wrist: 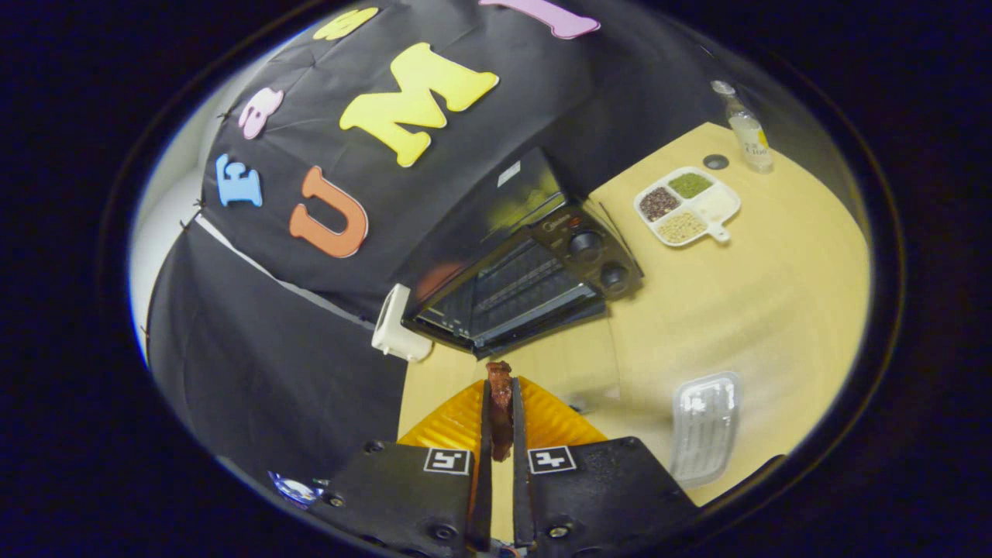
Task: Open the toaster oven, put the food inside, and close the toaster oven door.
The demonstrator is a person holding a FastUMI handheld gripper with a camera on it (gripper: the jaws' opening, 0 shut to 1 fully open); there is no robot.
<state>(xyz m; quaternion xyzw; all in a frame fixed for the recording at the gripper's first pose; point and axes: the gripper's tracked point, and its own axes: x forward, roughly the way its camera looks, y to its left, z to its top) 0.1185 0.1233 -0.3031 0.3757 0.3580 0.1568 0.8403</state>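
We note, far beyond the tongs on the surface (775, 310), a divided dish (687, 204) of grains, a bottle (749, 132); nearer, beside them, a clear lid (704, 426).

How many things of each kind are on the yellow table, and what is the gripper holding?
Toaster oven: 1
Divided dish of grains: 1
Bottle: 1
Clear tray: 1
White box: 1
Food piece, pinched in the gripper: 1
Total: 6

1 view, riding on the gripper (501, 403), looking forward along its 2 fingers and steeply down onto the table (775, 310). Toaster oven (535, 271) just ahead, near; booth wall beyond. Horizon tilted.
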